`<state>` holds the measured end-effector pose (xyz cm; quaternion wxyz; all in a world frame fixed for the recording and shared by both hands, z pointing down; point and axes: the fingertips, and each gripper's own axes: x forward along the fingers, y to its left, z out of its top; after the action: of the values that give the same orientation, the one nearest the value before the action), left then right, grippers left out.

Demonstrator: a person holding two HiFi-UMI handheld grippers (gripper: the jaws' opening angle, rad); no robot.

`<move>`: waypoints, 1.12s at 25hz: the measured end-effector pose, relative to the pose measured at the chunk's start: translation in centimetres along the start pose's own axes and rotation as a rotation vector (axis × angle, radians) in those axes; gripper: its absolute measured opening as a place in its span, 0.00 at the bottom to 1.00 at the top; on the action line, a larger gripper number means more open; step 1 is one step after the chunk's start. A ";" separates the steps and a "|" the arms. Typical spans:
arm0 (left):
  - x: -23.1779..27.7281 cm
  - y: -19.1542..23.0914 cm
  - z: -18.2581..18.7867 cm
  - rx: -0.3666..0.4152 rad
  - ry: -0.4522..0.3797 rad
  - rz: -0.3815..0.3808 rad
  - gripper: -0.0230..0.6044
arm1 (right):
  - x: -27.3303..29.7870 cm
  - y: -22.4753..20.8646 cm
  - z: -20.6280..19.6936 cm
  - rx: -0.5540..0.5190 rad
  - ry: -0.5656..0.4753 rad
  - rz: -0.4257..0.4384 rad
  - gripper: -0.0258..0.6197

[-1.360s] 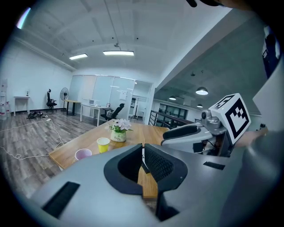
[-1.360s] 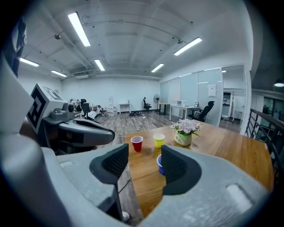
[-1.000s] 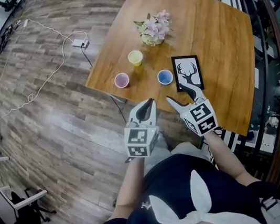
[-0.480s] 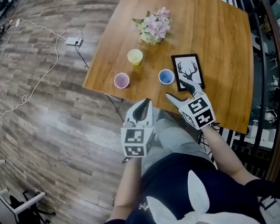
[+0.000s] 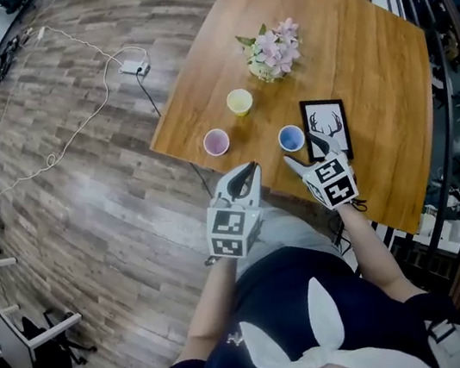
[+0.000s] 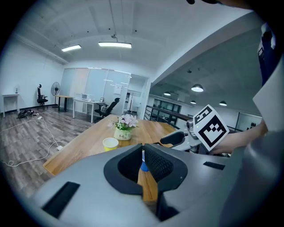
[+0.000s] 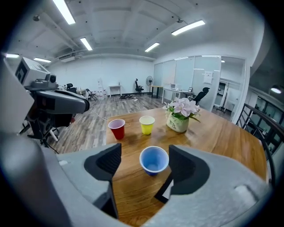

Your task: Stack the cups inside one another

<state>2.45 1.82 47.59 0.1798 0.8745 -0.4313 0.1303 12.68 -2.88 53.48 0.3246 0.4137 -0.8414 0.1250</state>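
Three cups stand on the wooden table [image 5: 348, 54]: a yellow cup [image 5: 240, 100], a red cup [image 5: 216, 142] and a blue cup [image 5: 291, 138]. My right gripper [image 5: 304, 153] hovers just short of the blue cup [image 7: 154, 160], which shows in the gap ahead of its jaws. Those jaws have just been opening; they stand wide and the pads touch nothing. The red cup [image 7: 117, 128] and yellow cup [image 7: 147, 124] sit further off. My left gripper [image 5: 246, 174] hangs at the table's near edge, jaws together and empty, with the blue cup [image 6: 144, 167] seen through the slit.
A flower pot [image 5: 274, 53] stands behind the yellow cup. A framed deer picture [image 5: 327, 129] lies right of the blue cup, close to the right gripper. A railing [image 5: 451, 98] runs past the table's right side. Cables [image 5: 87, 115] lie on the floor to the left.
Both grippers have moved forward toward the table, the right one dropping closer to the blue cup. The right jaws have spread wider. The cups have not moved.
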 end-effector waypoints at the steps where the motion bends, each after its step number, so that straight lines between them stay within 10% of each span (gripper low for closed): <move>1: 0.2 0.2 0.0 0.002 0.006 -0.004 0.09 | 0.3 -0.2 0.0 -0.001 0.004 -0.002 0.56; 28: 2.5 3.8 -2.0 -0.044 0.098 -0.060 0.09 | 6.7 -2.1 -4.4 0.040 0.201 -0.003 0.57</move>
<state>0.76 -1.28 51.13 0.2238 0.8754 -0.3983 0.1579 13.23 -6.19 61.11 0.3992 0.4066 -0.8014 0.1820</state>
